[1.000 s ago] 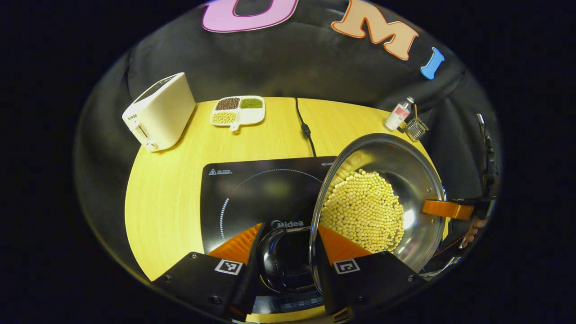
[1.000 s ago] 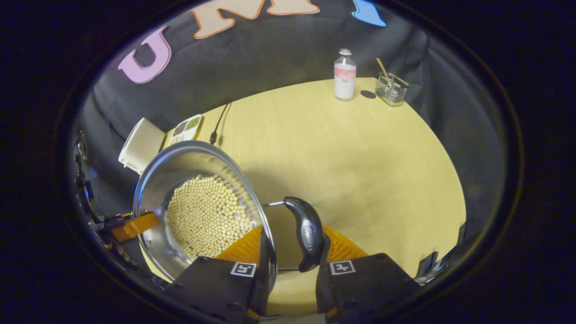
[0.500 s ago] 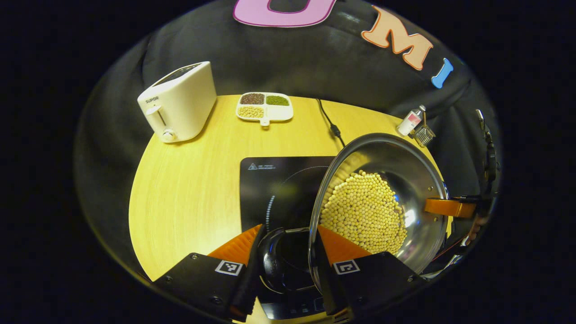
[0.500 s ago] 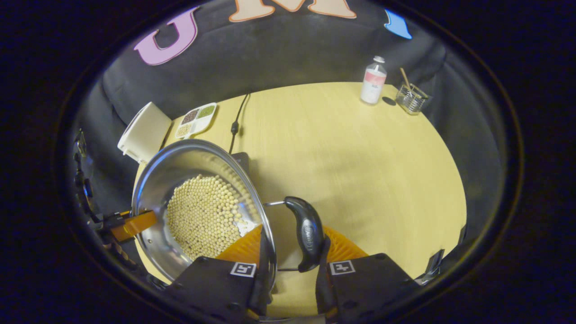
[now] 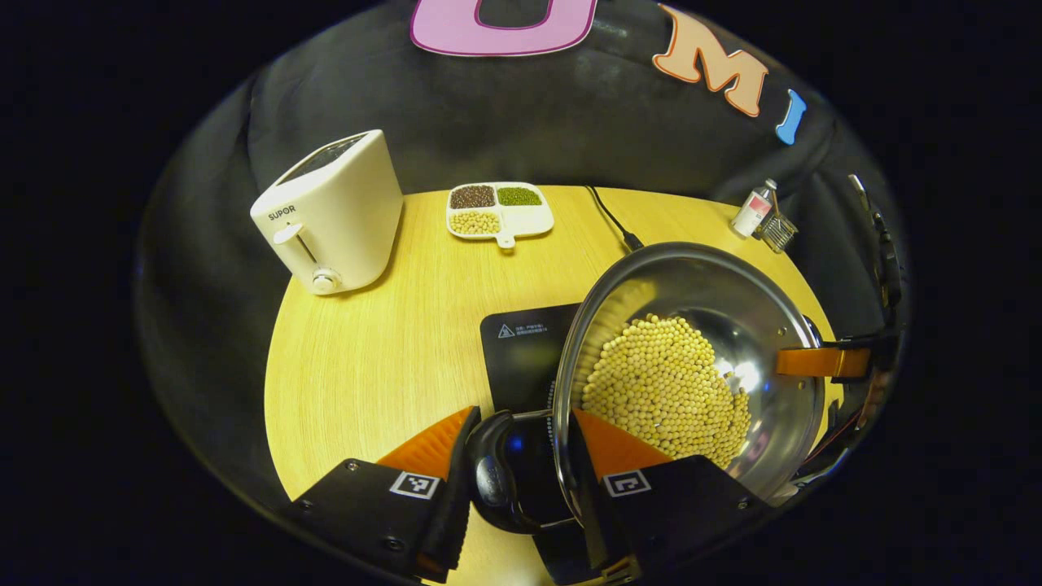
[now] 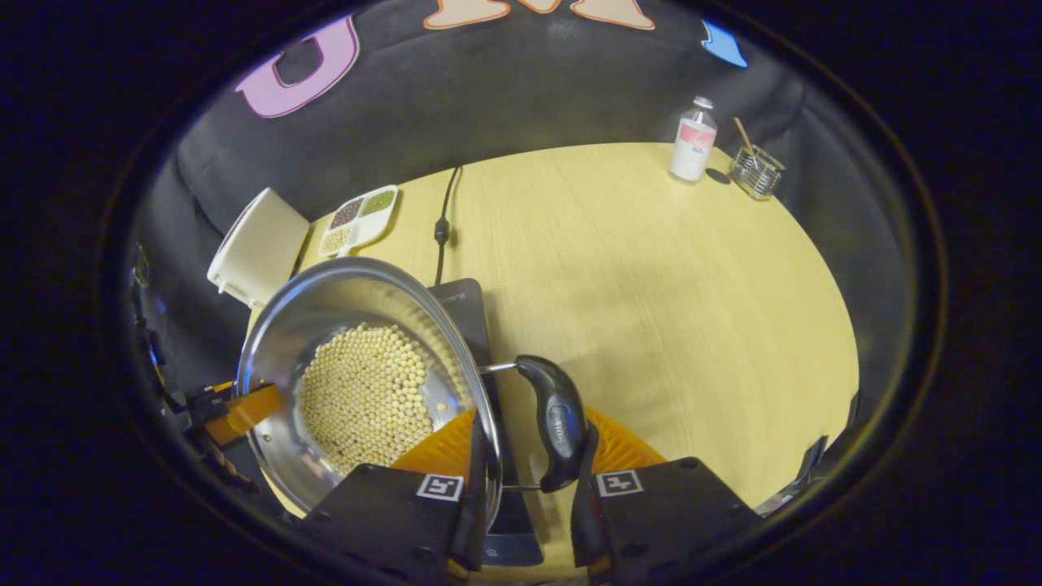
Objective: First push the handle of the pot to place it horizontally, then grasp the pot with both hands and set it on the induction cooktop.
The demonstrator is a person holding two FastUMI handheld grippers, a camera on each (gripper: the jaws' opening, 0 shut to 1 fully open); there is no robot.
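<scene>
Pot [image 5: 692, 366] with beans is carried between both grippers, one on each side handle. Left gripper [image 5: 521, 456] is clamped across the rim with the black handle [image 5: 488, 480] between its fingers; the pot extends to its right. Right gripper [image 6: 529, 456] is clamped the same way on the opposite handle [image 6: 555, 423], pot to its left. Cooktop [image 5: 525, 354] lies directly beneath and ahead of the left gripper, partly covered by the pot. Judgement: pot is over the cooktop; what remains is a level descent, both grippers equally near.

Bean-filled pot [image 5: 692, 382] over induction cooktop [image 5: 521, 358]
</scene>
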